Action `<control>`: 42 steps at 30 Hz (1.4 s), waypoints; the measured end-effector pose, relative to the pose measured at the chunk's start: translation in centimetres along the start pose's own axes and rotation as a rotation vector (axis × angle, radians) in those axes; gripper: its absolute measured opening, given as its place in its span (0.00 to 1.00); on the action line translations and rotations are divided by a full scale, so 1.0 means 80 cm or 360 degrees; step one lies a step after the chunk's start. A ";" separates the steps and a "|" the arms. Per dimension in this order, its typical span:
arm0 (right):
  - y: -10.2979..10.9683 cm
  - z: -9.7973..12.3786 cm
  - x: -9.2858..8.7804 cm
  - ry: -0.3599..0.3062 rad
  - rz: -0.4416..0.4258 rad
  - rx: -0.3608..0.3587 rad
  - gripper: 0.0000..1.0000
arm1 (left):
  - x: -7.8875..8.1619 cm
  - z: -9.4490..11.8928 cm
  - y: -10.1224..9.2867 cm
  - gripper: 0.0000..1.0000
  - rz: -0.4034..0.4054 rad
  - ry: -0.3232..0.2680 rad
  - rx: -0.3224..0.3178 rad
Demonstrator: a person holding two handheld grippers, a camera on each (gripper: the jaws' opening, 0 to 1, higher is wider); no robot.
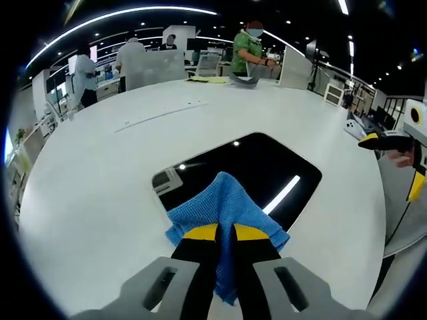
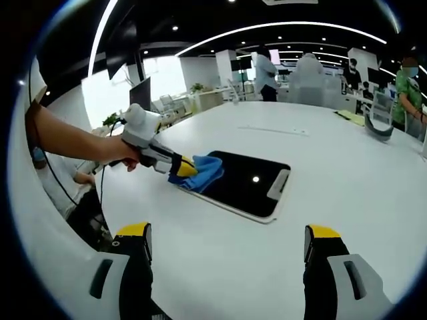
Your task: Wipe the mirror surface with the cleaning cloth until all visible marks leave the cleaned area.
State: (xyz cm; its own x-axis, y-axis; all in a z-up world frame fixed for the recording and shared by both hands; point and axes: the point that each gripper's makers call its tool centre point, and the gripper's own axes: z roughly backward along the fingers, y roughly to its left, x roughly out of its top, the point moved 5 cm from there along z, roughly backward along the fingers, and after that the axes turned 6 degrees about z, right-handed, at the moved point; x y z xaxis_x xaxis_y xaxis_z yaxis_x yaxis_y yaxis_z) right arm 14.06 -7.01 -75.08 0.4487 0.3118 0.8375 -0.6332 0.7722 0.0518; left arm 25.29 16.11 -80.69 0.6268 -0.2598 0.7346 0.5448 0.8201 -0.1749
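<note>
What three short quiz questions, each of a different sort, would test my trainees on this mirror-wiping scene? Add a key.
1. True or false: the left claw is shut on the blue cloth.
2. Multiple choice: the cloth lies (A) in the middle of the mirror, (B) over one end of the mirror, (C) on the white table well away from the mirror.
3. Fill in: the right claw stands ____ and holds nothing.

Key
1. True: its jaws pinch the cloth.
2. B: in the right gripper view the cloth covers the mirror's end nearest the left claw.
3. Open: its jaws stand wide apart above the table.
</note>
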 end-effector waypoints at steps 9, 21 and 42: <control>0.002 0.000 -0.001 0.0001 -0.0003 0.0002 0.95 | -0.004 0.003 -0.002 0.05 0.0006 -0.0002 0.0001; 0.003 0.000 -0.003 -0.0003 -0.0009 0.0000 0.95 | -0.010 0.008 -0.006 0.05 0.0013 -0.0008 0.0006; 0.002 0.001 0.000 -0.0007 -0.0001 -0.0001 0.95 | -0.015 0.009 -0.008 0.05 -0.0032 -0.0050 0.0014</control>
State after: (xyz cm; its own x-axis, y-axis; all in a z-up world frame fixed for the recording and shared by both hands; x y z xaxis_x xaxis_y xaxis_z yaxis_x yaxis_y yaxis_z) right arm 13.93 -6.97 -75.04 0.4461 0.3091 0.8399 -0.6327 0.7727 0.0517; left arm 23.78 16.26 -80.95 0.5979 -0.2601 0.7582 0.5520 0.8194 -0.1542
